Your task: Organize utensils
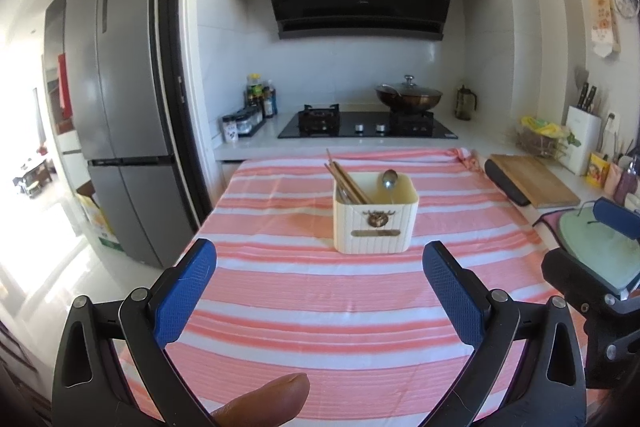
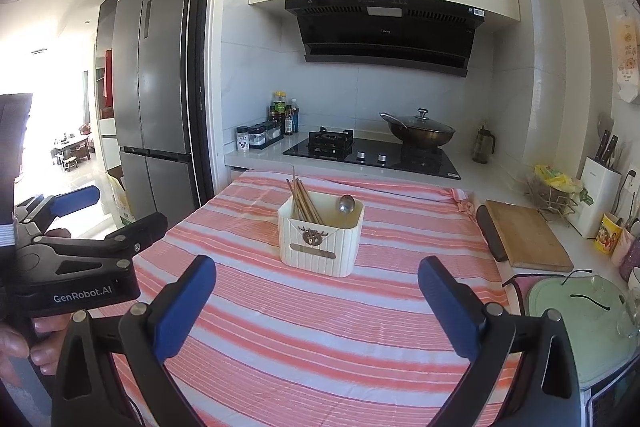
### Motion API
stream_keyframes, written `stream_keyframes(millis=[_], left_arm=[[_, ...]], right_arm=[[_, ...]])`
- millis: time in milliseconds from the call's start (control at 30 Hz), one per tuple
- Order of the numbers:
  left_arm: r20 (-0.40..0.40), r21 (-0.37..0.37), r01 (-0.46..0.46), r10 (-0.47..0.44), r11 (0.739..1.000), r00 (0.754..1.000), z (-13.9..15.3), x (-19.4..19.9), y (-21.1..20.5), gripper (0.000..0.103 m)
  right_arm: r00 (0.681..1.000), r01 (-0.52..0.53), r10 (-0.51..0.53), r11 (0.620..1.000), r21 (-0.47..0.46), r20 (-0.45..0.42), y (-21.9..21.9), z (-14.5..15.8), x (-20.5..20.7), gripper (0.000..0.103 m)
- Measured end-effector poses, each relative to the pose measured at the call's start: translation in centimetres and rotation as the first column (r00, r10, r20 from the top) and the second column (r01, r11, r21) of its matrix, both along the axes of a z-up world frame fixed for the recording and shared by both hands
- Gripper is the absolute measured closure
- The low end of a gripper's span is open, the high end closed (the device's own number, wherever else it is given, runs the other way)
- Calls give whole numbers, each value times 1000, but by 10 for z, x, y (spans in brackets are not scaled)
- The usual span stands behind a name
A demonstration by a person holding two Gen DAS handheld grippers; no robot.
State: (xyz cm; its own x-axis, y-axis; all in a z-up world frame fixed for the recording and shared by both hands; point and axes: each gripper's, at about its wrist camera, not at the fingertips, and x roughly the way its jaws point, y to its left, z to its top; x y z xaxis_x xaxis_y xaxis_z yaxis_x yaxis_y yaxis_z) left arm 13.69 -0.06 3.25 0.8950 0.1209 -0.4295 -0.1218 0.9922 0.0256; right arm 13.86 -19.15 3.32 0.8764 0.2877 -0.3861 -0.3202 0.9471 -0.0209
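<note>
Cream utensil holder (image 1: 376,215) sits upright mid-table on the pink-and-white striped cloth (image 1: 320,307), well ahead of both grippers. Squarish plastic box w/ rounded corners, ribbed vertical walls, a small bronze-coloured emblem and a slim metal plate on the front face. Inside: a bunch of brown wooden chopsticks (image 1: 344,179) leaning toward the back-left, tips sticking out over the rim, and a metal spoon (image 1: 389,178) standing bowl-up toward the right side. Can't tell if there's a divider between them.

Left gripper (image 1: 320,291) low over the near cloth, blue textured pads spread wide apart, nothing between them. A fingertip (image 1: 276,397) pokes in at the bottom edge. Right gripper (image 2: 318,301) same story: pads wide apart, holding nothing, aimed at the holder from slightly right. From the right wrist view the left gripper's black body shows at the left edge, "GenRobot.AI" printed on it, w/ a hand (image 2: 24,343) wrapped round it.

Cloth looks like woven fabric, a bit bunched at the far right corner. Beyond the table: black glass gas hob (image 1: 368,125), dark wok w/ glass lid (image 1: 409,95) on its right burner. Right-hand counter has a rectangular wooden chopping board (image 1: 532,179), a white knife block (image 1: 582,135) behind it. Grey steel fridge (image 1: 120,99) on the left.
</note>
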Motion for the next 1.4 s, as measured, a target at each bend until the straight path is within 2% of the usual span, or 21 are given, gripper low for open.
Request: stream_keyframes(millis=[533,1400], left_arm=[[6,12,-9,9,1000,1000,2,-4,-1,0],[2,-10,-11,11,1000,1000,3,-4,2,0]], right_arm=[[1000,-3,3,1000,-1,13,2,5,-4,0],[1000,4,-4,1000,-12,9,3,8,-8,0]])
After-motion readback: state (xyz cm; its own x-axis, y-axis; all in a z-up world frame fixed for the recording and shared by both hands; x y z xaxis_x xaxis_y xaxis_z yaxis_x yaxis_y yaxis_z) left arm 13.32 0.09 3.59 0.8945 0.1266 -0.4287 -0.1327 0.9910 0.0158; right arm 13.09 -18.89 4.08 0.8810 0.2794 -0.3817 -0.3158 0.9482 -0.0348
